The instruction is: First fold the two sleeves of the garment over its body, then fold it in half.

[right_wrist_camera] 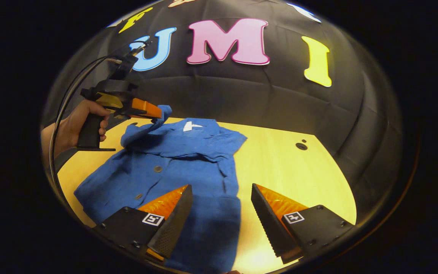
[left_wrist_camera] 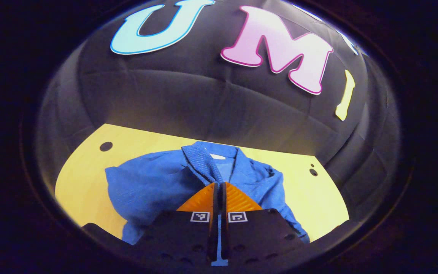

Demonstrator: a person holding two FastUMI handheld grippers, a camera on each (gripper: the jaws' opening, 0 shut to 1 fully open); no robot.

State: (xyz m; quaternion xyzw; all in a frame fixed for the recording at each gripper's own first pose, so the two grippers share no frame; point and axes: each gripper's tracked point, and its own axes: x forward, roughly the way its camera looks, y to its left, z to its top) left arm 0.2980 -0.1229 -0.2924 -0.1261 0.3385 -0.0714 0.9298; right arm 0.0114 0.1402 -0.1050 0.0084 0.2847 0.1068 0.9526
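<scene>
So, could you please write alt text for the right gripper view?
A blue shirt lies on a yellow table, the open right tool above its near edge. At far left, a hand holds the left tool, shut on a lifted sleeve.

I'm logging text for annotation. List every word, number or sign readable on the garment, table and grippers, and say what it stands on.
No readable words or numbers.
White neck tag on the blue shirt: too small to read.
Square black-and-white markers on the open right gripper and on the left gripper, which is shut on the shirt: coded patterns, not text.
</scene>
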